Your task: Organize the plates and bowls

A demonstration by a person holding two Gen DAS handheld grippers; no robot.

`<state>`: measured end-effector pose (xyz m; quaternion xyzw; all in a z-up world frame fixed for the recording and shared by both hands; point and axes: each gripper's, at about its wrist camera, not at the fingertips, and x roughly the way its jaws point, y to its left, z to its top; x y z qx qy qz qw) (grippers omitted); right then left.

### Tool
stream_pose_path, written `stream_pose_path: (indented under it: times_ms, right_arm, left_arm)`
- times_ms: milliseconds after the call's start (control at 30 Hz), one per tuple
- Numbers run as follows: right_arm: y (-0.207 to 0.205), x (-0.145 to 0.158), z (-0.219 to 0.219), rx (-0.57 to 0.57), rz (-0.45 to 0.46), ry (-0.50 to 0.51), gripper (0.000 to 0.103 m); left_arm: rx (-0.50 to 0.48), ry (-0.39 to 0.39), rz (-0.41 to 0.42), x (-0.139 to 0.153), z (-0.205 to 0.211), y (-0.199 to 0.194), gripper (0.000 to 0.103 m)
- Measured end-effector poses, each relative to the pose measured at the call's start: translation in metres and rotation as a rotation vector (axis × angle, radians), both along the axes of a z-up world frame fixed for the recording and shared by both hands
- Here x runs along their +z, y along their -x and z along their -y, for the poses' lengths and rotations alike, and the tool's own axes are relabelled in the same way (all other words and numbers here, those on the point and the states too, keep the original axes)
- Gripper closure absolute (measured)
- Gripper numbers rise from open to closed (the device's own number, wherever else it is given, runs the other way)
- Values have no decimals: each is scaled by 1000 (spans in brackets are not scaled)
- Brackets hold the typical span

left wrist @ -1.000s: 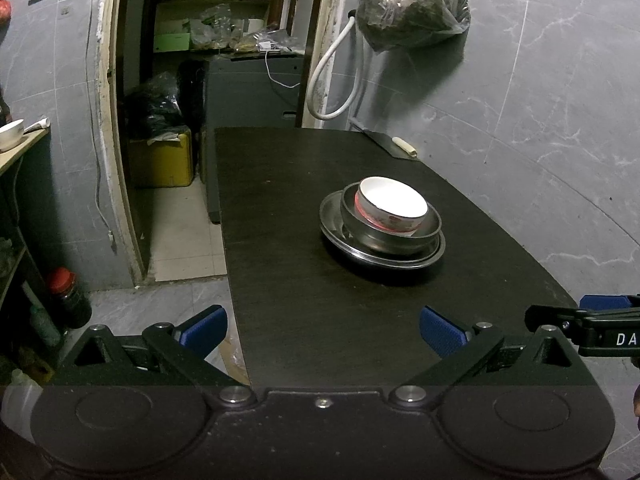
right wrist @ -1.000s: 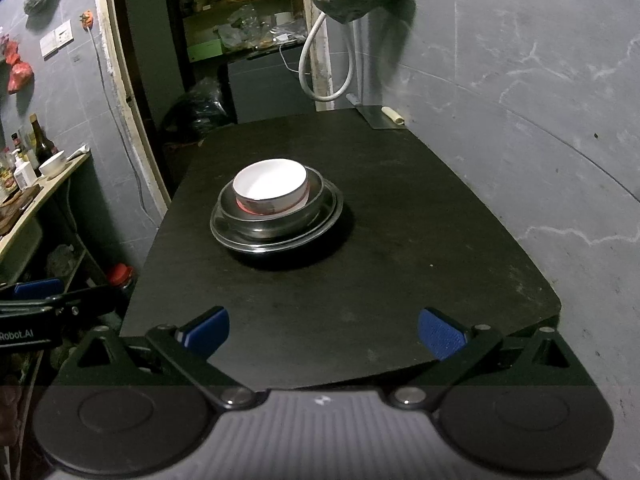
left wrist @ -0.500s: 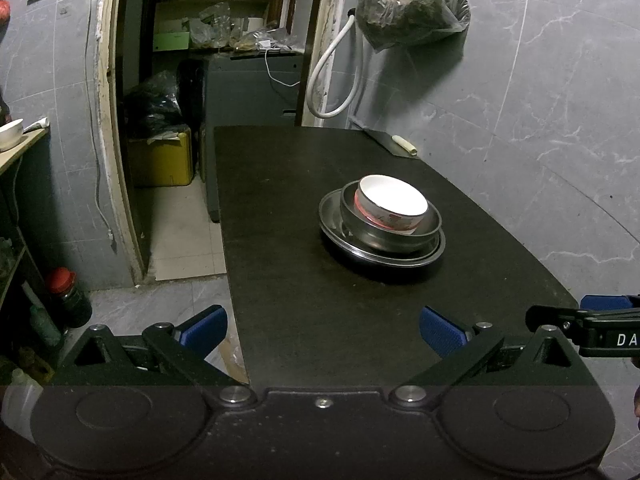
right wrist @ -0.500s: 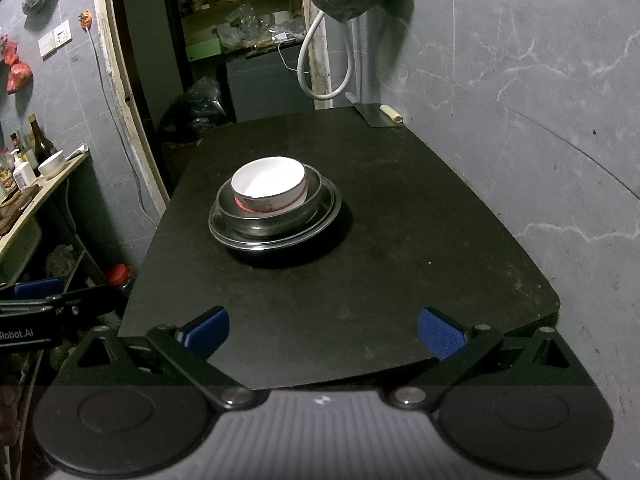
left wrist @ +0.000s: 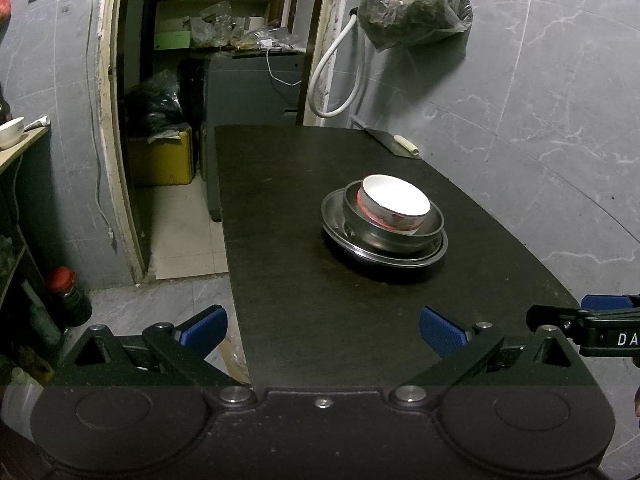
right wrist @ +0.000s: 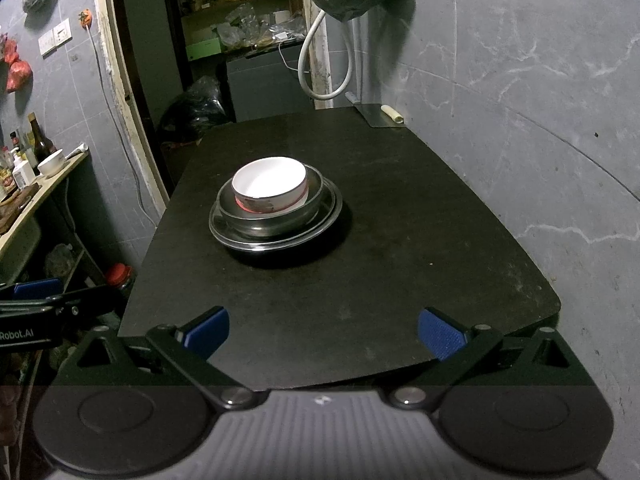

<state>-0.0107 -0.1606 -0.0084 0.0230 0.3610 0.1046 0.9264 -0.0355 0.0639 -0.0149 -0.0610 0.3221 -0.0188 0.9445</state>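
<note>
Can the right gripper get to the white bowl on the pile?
Probably yes. The right gripper is open and empty, the white bowl sits uncovered atop the metal bowl, and only bare black table lies between them.

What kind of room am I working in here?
Probably a home kitchen or utility corner: nested metal and white bowls on a black table, bottles on a side counter, cluttered pantry shelves beyond the doorway.
</note>
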Motion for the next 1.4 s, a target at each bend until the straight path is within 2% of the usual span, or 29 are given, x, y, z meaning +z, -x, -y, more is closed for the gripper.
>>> stream_pose_path:
  times_ms: [1167,1400]
  right_arm:
    - [0,0,0,0,-4,6,0]
    - [-1,0,0,0,-5,7,0]
  left_arm:
    - [-2,3,0,-2,-6,-1,1]
    - [-10,24,1,0,-7,-2,1]
